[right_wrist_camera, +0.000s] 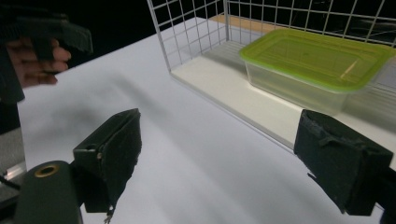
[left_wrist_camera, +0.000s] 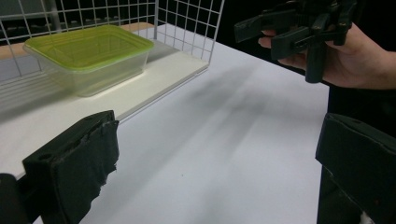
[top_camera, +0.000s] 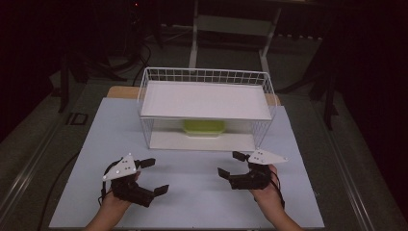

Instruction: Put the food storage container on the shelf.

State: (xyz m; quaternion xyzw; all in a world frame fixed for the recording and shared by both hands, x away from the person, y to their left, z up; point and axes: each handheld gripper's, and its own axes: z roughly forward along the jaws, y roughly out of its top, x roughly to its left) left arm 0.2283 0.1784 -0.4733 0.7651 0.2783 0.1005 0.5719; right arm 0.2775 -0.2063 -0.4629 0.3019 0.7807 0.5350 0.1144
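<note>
here the left hand-held gripper (top_camera: 149,176) hovers just above the white surface (top_camera: 192,202) with its jaws spread wide and nothing between them, and the right hand-held gripper (top_camera: 232,164) does the same on the other side, wide and empty. both point toward the white wire basket (top_camera: 207,76), which sits at the far middle of the surface with a flat white shelf across its top. under that shelf, on the basket's white floor, stands the clear container with the green lid (top_camera: 204,127), well apart from both grippers. it seems to sit toward the back of the opening, though the high view is dim there. the likely trouble, as i judge it, is the low gap: a gripper going in high would knock the shelf or catch the wire, and a one-sided pinch on the smooth plastic wall could push the container deeper or tip it rather than grip it.
</note>
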